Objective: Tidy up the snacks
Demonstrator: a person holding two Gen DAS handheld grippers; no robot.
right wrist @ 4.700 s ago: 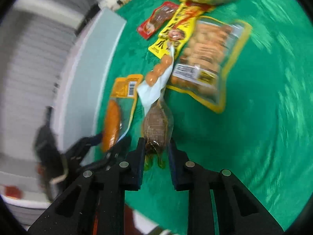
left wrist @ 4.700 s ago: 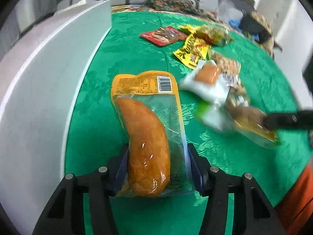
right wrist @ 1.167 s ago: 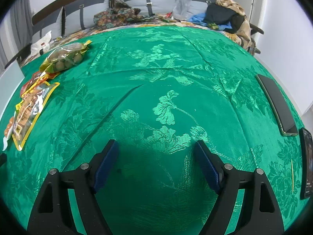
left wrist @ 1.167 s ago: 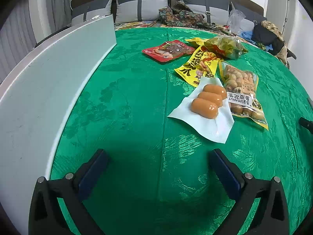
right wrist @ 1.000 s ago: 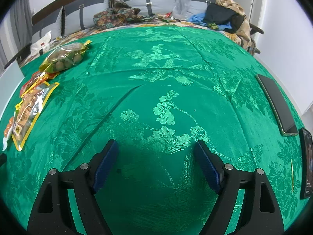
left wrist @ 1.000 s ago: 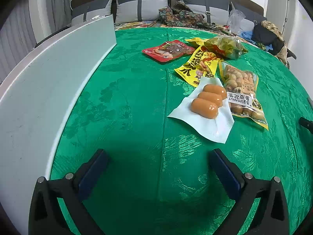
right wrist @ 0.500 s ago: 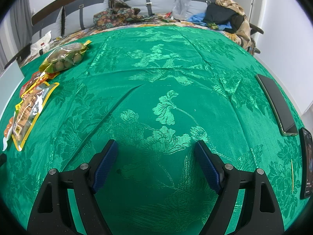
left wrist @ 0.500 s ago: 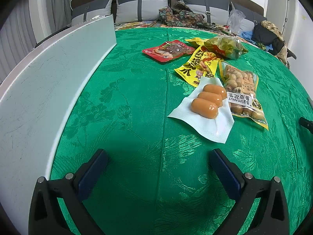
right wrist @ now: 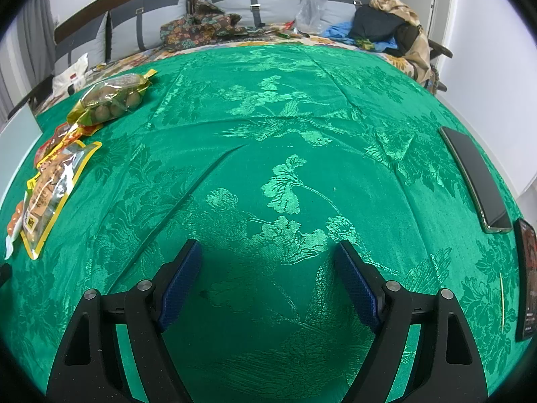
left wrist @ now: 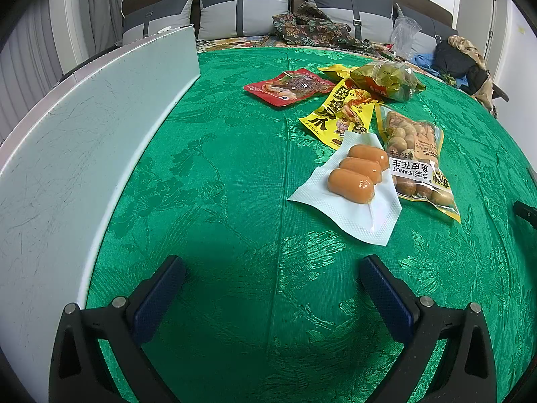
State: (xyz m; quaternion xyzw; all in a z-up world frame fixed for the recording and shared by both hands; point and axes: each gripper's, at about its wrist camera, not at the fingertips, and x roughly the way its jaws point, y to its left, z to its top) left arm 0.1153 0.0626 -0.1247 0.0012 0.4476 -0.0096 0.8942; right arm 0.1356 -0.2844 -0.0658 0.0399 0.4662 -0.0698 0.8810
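In the left wrist view, the left claw sits at the bottom of the frame with its jaws spread wide and nothing between them. It hangs over the green desk. A long white box wall runs up the left side of the frame. The snacks lie in the middle right: a white pack of three sausages is nearest, and it touches the peanut bag on its right. Behind them lie a yellow snack pack, a red snack pack and a bag of round brown snacks in the upper middle. In the right wrist view, the right claw is at the bottom of the frame, also spread wide and holding nothing. Only bare green cloth lies in front of it. The snacks are far off at the left edge, and two dark phones lie at the right edge. It looks like both claws are between pick-ups. The next move is likely to reach the left claw up and right to the sausage pack, close on its flat edge, and carry it toward the white box.
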